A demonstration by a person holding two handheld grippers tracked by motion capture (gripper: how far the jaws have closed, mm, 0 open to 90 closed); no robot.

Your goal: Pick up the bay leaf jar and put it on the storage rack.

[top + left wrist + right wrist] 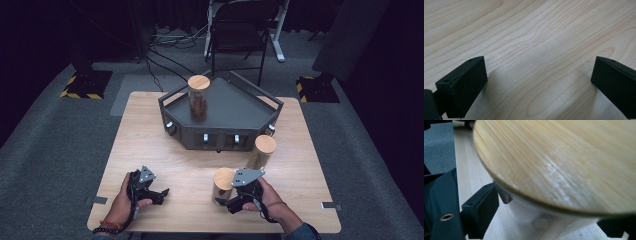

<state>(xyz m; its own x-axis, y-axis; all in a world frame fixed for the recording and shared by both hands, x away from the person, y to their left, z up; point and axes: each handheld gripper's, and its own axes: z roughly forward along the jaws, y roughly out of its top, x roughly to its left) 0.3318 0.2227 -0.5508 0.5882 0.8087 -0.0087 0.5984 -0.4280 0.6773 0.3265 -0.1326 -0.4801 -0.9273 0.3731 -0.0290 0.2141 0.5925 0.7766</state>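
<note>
Closing around the near jar [223, 184] below its wooden lid, the right gripper [226, 202] looks set to lift it toward the tray [235, 117]. The left gripper [162, 194] rests open on the surface [165, 160], holding nothing and staying out of the way.

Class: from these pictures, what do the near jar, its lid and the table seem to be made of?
Jar: probably clear glass or plastic; its wall looks see-through.
Lid: likely bamboo or wood, matte, with fine straight grain.
Table: pale wood or wood-look laminate, with wavy grain.

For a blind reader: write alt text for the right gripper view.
A jar's round wooden lid looms close, with its pale body standing on the wooden table between the right gripper's black jaws.
</note>
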